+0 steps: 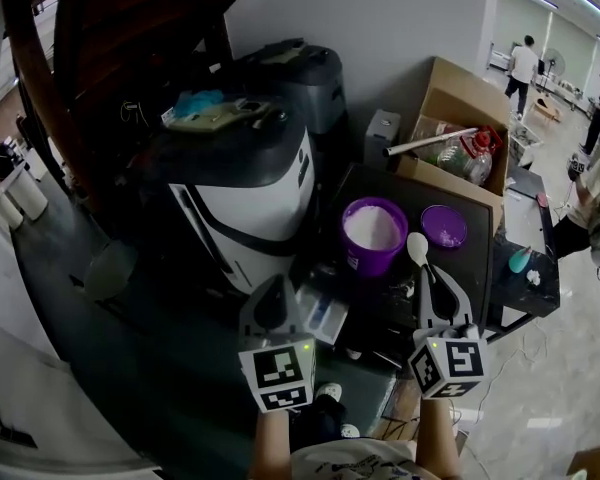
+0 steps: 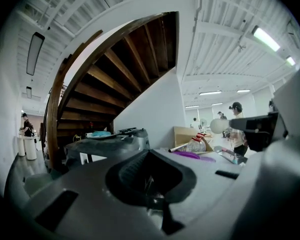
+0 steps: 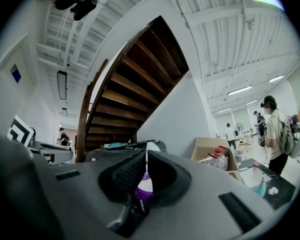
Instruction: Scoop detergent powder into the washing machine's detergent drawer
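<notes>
A purple tub (image 1: 373, 233) full of white powder stands on a black table (image 1: 480, 268), its purple lid (image 1: 443, 225) lying to its right. My right gripper (image 1: 430, 290) is shut on the handle of a white spoon (image 1: 418, 248), whose bowl hovers just right of the tub. In the right gripper view the spoon (image 3: 149, 149) shows edge-on between the jaws, with the tub (image 3: 144, 189) behind. My left gripper (image 1: 273, 308) is shut and empty, above a white and blue open drawer (image 1: 322, 318) at the washing machine's (image 1: 250, 198) lower front. The left gripper view shows the spoon bowl (image 2: 219, 126) at the right.
A cardboard box (image 1: 460, 98) with a plastic bottle (image 1: 458, 153) sits behind the tub. A teal object (image 1: 520, 258) lies at the table's right end. A dark wooden staircase (image 1: 110, 58) rises on the left. People (image 1: 523, 68) stand at the far right.
</notes>
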The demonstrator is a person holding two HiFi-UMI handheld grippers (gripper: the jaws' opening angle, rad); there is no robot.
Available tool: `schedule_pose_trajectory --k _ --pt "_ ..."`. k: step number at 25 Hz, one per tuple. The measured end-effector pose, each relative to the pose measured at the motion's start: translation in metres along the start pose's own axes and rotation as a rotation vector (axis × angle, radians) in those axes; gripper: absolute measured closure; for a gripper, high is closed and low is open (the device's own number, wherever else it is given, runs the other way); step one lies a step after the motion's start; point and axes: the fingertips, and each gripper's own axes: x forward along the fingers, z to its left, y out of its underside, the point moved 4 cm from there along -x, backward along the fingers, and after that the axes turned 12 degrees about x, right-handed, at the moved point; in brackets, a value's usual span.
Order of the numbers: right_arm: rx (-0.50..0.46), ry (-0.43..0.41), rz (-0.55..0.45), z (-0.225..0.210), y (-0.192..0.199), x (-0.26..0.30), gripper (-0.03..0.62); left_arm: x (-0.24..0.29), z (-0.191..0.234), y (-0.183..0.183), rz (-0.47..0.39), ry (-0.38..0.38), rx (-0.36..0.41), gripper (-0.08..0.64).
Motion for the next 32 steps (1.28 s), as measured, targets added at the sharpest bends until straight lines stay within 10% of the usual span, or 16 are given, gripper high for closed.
schedule_pose_trajectory --k 32 --pt "-0.011 0.156 0.286 -0.045 0.047 0.154 0.572 0.187 0.010 0.013 0.019 0.226 0.023 0.558"
